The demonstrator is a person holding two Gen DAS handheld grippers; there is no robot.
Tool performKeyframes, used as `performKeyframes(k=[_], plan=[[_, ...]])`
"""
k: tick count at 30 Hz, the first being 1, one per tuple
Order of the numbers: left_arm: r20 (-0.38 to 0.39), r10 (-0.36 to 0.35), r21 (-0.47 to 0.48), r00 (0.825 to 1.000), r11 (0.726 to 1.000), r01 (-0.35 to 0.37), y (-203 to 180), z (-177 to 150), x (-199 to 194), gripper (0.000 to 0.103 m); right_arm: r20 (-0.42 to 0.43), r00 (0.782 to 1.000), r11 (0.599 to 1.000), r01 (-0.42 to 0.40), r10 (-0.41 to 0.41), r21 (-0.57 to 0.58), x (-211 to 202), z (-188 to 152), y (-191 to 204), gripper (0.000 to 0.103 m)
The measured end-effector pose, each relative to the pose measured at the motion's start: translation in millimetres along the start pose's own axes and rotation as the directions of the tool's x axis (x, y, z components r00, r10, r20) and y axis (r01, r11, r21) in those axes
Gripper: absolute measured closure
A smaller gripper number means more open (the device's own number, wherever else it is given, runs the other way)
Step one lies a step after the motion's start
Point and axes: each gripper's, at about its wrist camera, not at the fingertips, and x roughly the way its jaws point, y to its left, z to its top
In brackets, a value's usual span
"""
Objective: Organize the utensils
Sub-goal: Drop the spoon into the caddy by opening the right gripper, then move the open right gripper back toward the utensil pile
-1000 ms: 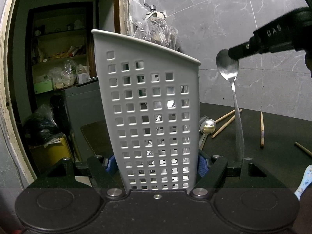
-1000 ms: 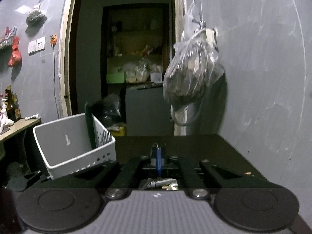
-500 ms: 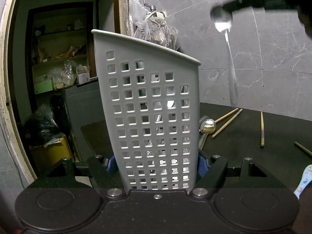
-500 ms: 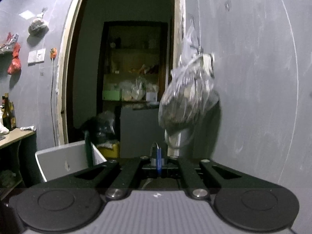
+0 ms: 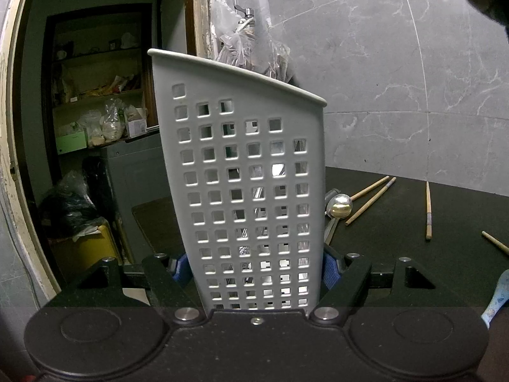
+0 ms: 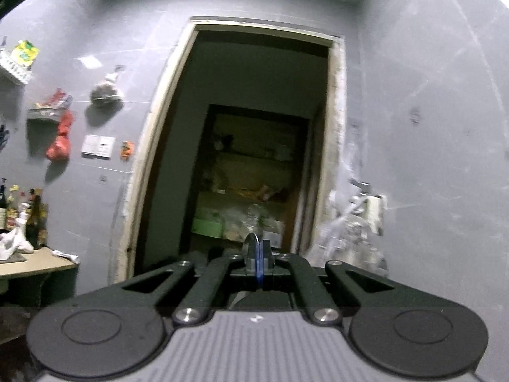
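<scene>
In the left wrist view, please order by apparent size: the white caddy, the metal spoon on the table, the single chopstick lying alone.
1. White caddy, largest, though it is nearest the camera.
2. Single chopstick and metal spoon: unsure. The chopstick looks longer, but the caddy hides part of the spoon's handle.

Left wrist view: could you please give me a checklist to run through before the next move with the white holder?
1. Left tool grips the white perforated plastic utensil holder on both sides: ok.
2. Holder stands upright: ok.
3. Right tool shut on a thin metal utensil: ok.
4. Right tool lined up over the holder's opening: cannot tell; its view shows only wall and doorway.
5. Loose utensils all collected: not ok; a silver metal spoon and wooden chopsticks lie on the black table.
</scene>
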Motion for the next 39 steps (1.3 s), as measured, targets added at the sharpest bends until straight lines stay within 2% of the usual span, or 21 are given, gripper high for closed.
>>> performKeyframes(k=[7, 14, 21, 26, 28, 30, 31, 33, 34, 39], plan=[[0.0, -0.001, 0.0, 1.0, 1.0, 0.001, -2, 0, 0, 0.027, -0.031, 0.998, 0.993, -0.049, 0.046, -0.103, 21, -24, 48, 0.103], [0.0, -0.001, 0.0, 1.0, 1.0, 0.001, -2, 1, 0, 0.027, -0.145, 0.986, 0.98, -0.105, 0.08, -0.172, 22, -61, 79, 0.102], [-0.001, 0.0, 0.003, 1.0, 1.0, 0.0, -1, 1, -1, 0.027, -0.252, 0.963, 0.979, -0.139, 0.099, -0.146, 21, -86, 78, 0.102], [-0.001, 0.001, 0.006, 1.0, 1.0, -0.001, -1, 1, -1, 0.027, -0.267, 0.957, 0.985, -0.145, 0.114, -0.099, 19, -90, 66, 0.101], [-0.002, 0.001, 0.006, 1.0, 1.0, -0.001, -1, 1, -1, 0.027, -0.268, 0.955, 0.986, -0.149, 0.123, -0.077, 18, -89, 62, 0.097], [-0.002, 0.001, 0.007, 1.0, 1.0, -0.001, -1, 1, -1, 0.026, -0.257, 0.959, 0.988, -0.143, 0.123, -0.062, 17, -86, 56, 0.08], [-0.002, 0.002, 0.006, 1.0, 1.0, -0.002, -1, 1, -1, 0.027, -0.248, 0.961, 0.989, -0.139, 0.122, -0.055, 17, -85, 53, 0.074], [-0.002, 0.002, 0.007, 1.0, 1.0, -0.002, -2, 1, -1, 0.027, -0.229, 0.967, 0.991, -0.126, 0.113, -0.04, 14, -81, 46, 0.051], [-0.002, 0.002, 0.007, 1.0, 1.0, -0.002, -1, 1, -1, 0.027, -0.219, 0.97, 0.993, -0.116, 0.106, -0.032, 11, -80, 42, 0.047], [-0.002, 0.002, 0.006, 1.0, 1.0, -0.002, -1, 1, -1, 0.027, -0.2, 0.978, 0.998, -0.069, 0.066, -0.009, -3, -77, 20, 0.009]])
